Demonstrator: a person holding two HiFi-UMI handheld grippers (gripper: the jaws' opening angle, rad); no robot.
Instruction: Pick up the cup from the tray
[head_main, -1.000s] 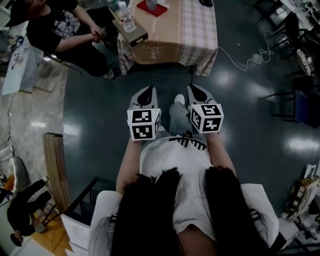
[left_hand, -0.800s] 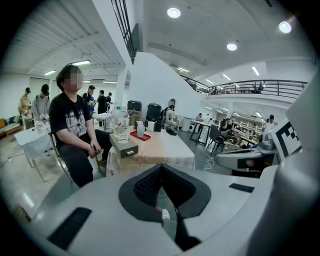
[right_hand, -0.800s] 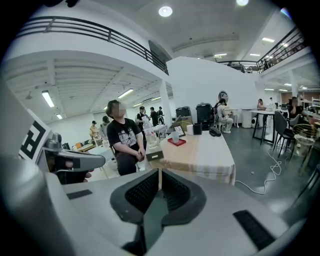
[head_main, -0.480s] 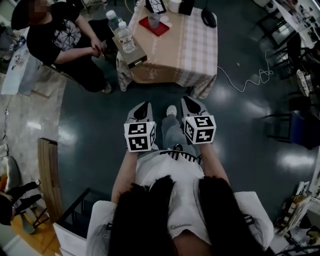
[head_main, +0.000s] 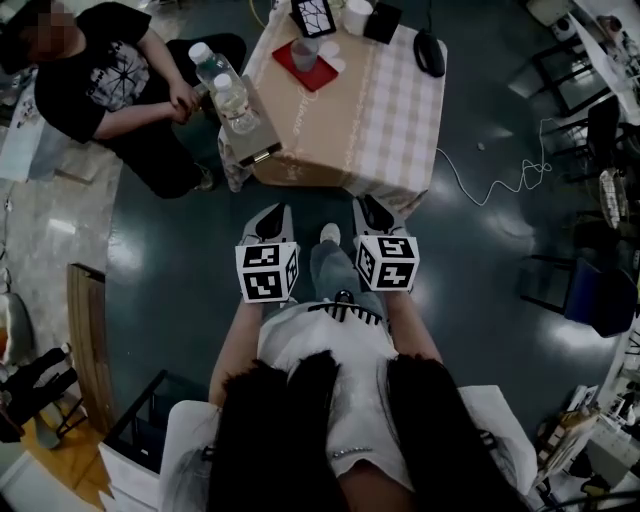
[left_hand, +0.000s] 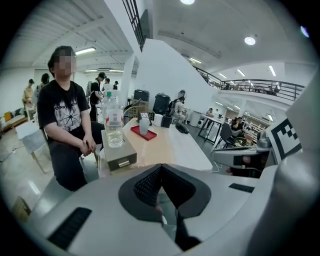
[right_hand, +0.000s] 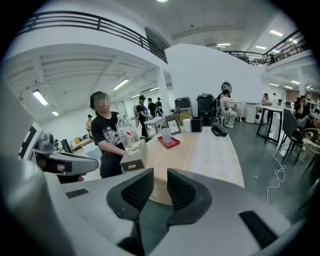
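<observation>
A translucent cup (head_main: 305, 50) stands upright on a red tray (head_main: 320, 74) at the far left of a table with a checked cloth (head_main: 380, 110). Both grippers hang over the dark floor, short of the table's near edge. My left gripper (head_main: 272, 212) is shut, its pads meeting with nothing between them. My right gripper (head_main: 363, 205) has just been opening and shows a narrow empty gap. The cup (left_hand: 144, 126) and tray (left_hand: 146, 133) lie far ahead in the left gripper view, beyond the left gripper (left_hand: 160, 169). The right gripper view shows the cup (right_hand: 166, 135) beyond the right gripper (right_hand: 160, 182).
Two water bottles (head_main: 232, 98) stand on a small drawer box (head_main: 255, 148) at the table's left corner. A seated person (head_main: 100, 85) is beside it. A framed picture (head_main: 313, 15), a white cup (head_main: 356, 14) and a black mouse-like object (head_main: 430, 52) sit farther back. A cable (head_main: 500, 175) lies on the floor.
The table has come nearer and more of it shows in the head view. Both grippers have travelled forward towards it together.
</observation>
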